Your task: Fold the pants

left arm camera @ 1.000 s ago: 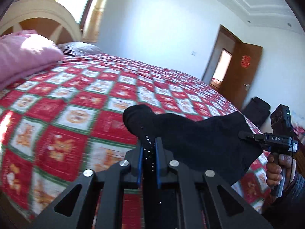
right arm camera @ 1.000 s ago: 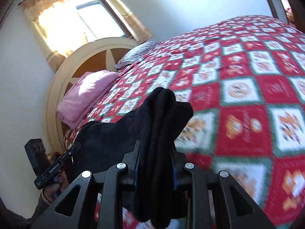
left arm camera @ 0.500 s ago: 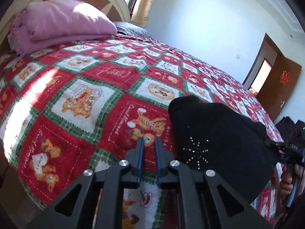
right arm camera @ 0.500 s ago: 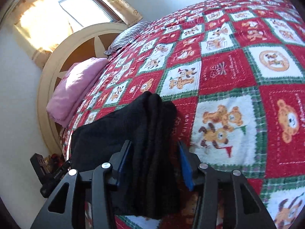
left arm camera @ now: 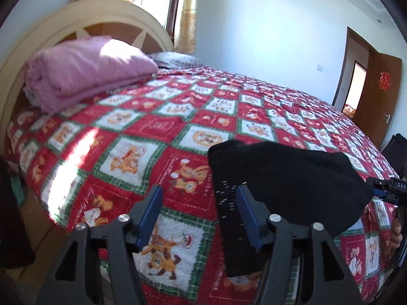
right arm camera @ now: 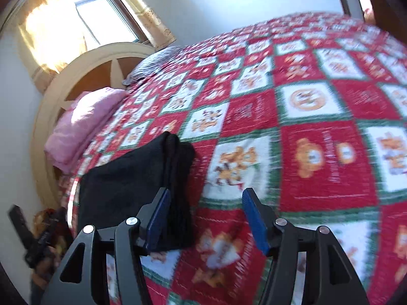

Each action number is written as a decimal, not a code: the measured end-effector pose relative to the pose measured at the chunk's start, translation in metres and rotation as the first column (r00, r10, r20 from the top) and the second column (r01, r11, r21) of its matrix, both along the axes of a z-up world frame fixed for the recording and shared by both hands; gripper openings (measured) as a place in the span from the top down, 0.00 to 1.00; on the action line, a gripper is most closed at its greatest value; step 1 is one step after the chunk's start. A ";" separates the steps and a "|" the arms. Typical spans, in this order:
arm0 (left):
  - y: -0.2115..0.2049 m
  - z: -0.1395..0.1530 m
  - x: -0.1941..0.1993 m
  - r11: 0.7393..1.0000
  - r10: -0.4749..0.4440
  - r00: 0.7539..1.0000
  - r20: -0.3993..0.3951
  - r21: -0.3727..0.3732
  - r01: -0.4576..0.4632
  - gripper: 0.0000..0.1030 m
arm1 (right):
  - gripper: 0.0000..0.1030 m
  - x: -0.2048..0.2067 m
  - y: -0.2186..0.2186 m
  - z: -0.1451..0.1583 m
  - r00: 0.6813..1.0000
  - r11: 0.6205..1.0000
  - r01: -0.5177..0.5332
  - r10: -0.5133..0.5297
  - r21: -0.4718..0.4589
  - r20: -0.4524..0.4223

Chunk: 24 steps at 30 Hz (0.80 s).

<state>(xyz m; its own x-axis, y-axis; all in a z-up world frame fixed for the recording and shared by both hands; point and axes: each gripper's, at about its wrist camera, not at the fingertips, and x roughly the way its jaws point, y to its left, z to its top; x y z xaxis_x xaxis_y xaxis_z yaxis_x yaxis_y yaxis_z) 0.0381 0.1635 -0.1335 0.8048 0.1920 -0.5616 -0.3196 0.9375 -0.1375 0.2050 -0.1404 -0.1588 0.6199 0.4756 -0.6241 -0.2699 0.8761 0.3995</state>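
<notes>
Left wrist view: the left gripper point(left arm camera: 199, 213) has its jaws spread wide, holding nothing. Folded black pants point(left arm camera: 285, 183) lie on the bed's red, green and white patchwork quilt point(left arm camera: 142, 137), near its front edge; their near edge hangs between the blue pads. A folded pink blanket point(left arm camera: 84, 68) rests by the cream headboard point(left arm camera: 84, 17). The right gripper point(left arm camera: 389, 188) shows at the far right edge.

Right wrist view: the right gripper point(right arm camera: 206, 216) also has its jaws apart and empty. The pants point(right arm camera: 132, 180) lie beside its left pad point(right arm camera: 159, 218). This view is blurred.
</notes>
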 end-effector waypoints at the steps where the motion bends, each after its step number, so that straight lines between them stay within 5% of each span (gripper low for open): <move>1: -0.007 0.006 -0.001 1.000 -0.005 1.000 0.011 0.017 0.005 0.35 | 0.41 -0.007 -0.002 0.004 1.000 1.000 0.005 -0.005 -0.015 0.014; 15: -0.068 0.049 -0.010 0.989 -0.097 0.989 0.107 0.125 0.084 0.22 | 0.41 -0.105 0.017 0.075 0.970 0.981 -0.021 0.067 -0.192 0.235; 24: -0.076 0.056 -0.014 0.989 -0.098 0.986 0.133 0.121 0.083 0.14 | 0.41 -0.123 0.038 0.080 0.955 0.973 -0.054 0.116 -0.226 0.272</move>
<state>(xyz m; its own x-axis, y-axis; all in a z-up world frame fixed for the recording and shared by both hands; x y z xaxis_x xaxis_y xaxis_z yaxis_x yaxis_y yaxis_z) 0.0243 0.0878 -0.0778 0.8902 0.1713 -0.4222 -0.2181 0.9738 -0.0647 0.0824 -0.1024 -0.0787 0.7481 0.4093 -0.5223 -0.4215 0.9010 0.1022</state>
